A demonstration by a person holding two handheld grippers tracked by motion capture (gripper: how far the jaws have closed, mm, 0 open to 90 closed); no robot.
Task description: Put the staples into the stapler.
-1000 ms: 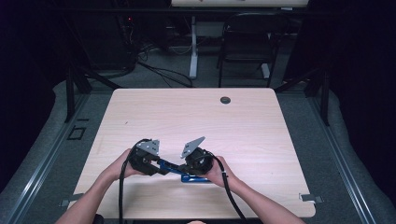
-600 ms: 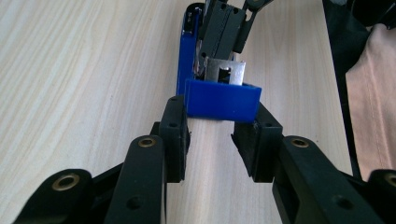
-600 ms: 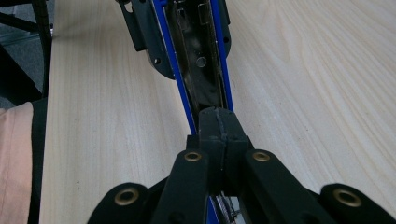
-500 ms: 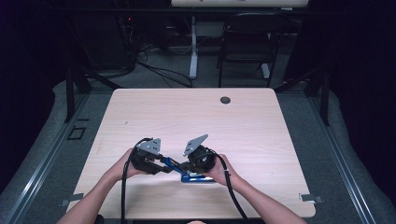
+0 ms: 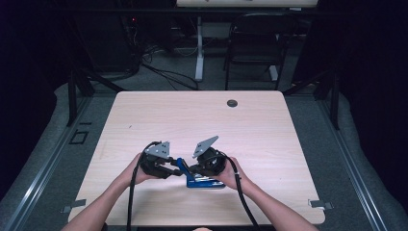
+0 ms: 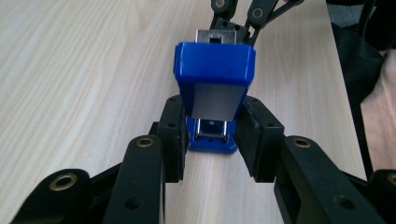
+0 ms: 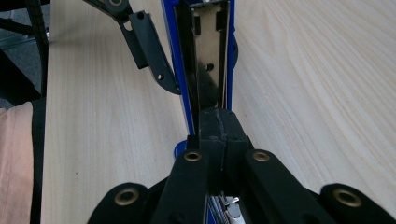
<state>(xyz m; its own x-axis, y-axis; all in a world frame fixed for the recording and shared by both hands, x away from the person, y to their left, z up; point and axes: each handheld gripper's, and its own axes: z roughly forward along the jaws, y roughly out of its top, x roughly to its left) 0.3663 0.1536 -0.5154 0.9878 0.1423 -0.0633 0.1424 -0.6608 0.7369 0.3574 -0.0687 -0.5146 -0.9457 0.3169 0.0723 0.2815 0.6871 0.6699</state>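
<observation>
While both hands hold it: stapler (image 5: 199, 178) lies near table (image 5: 269, 134) front edge
Axis: left–right, lid swung open
Left gripper (image 6: 212, 135): clamped on stapler sides
Right gripper (image 7: 219, 135): pressed together on stapler

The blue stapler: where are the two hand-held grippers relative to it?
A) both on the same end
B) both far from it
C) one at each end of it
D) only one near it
C: the left hand-held gripper and the right hand-held gripper meet the blue stapler from opposite ends.
</observation>
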